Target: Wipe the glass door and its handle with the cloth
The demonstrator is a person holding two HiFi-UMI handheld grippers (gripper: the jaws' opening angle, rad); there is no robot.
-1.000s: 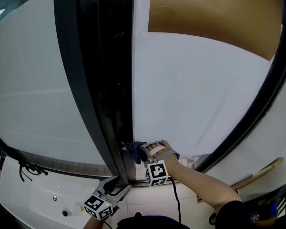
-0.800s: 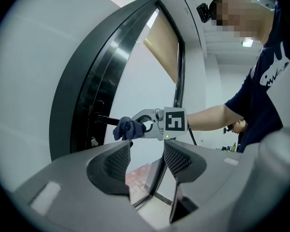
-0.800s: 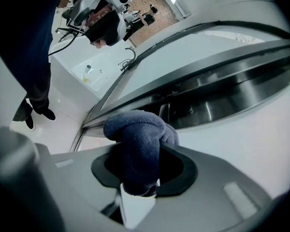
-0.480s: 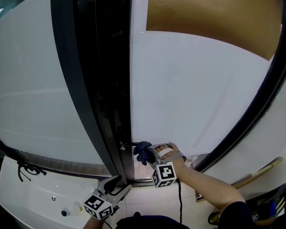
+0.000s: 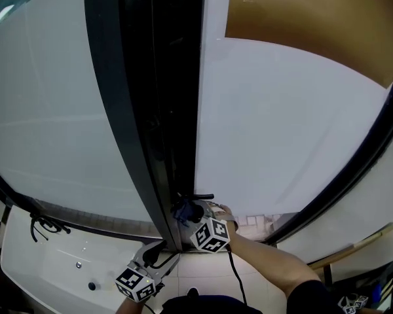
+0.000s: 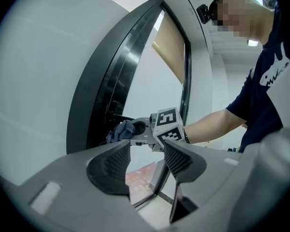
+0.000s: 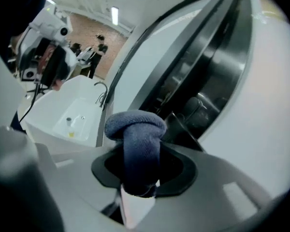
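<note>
At the far left a white basin (image 5: 46, 267) sits low beside the doorway. Just right of it, near the bottom edge of the head view, the left gripper (image 5: 158, 257) hangs below the door with its jaws apart and nothing between them; its own view looks up at the other tool. The dark door frame (image 5: 118, 110) curves up through the middle. At the frame's inner edge the dark blue cloth (image 5: 183, 210) is pinched in the right gripper (image 5: 191, 216), whose jaws are clamped on it so that a folded wad sticks out ahead of the fingertips. The wad sits directly under the black handle (image 5: 200, 196), close against it; actual contact cannot be made out. The glass door (image 5: 281, 123) spreads away to the right, with the person's forearm (image 5: 268, 257) reaching in below it.
</note>
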